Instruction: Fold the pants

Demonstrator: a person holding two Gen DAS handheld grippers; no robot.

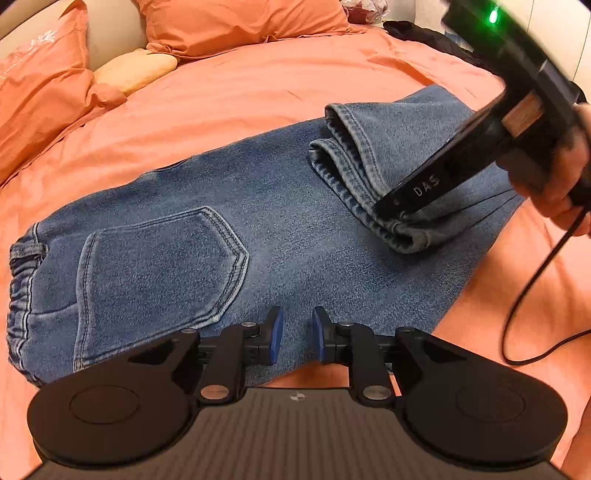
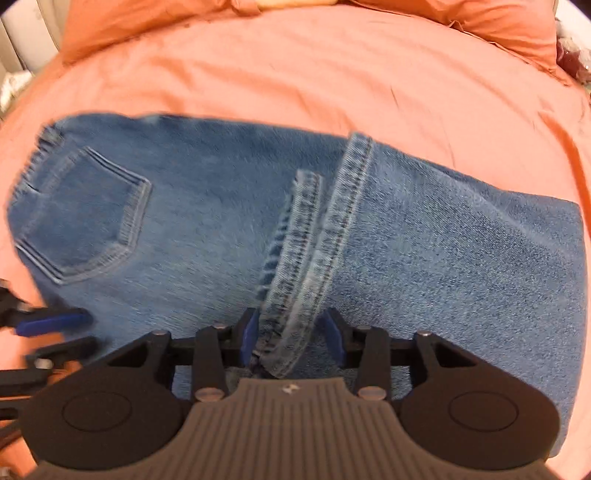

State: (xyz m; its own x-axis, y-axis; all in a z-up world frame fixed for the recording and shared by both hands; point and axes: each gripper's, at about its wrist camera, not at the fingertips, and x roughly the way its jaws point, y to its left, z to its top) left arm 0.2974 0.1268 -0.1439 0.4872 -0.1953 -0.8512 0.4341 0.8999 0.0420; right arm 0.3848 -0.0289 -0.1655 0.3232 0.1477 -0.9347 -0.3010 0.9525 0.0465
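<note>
A bed (image 1: 258, 81) covered in a salmon-orange sheet carries everything here; the sheet is smooth with faint creases. Matching orange pillows (image 1: 229, 22) are heaped along the head edge, with a pale yellow cushion (image 1: 136, 70) tucked beside them, and a dark garment (image 1: 428, 38) lies near the far right corner.

The blue jeans (image 1: 229, 236) lie across the middle of the bed, back pocket (image 1: 162, 266) facing up, elastic waistband toward the left edge, and the leg ends folded back so the hems (image 2: 314, 240) rest on top.

The left gripper (image 1: 297, 338) hangs over the near edge of the denim, its blue pads slightly apart with nothing between them. The right gripper (image 2: 291, 334) points down at the hems; the doubled hem sits between its fingers, the left pad against the cloth, the right pad just clear. A hand (image 1: 554, 173) holds it, a black cable (image 1: 524, 295) trailing onto the sheet.
</note>
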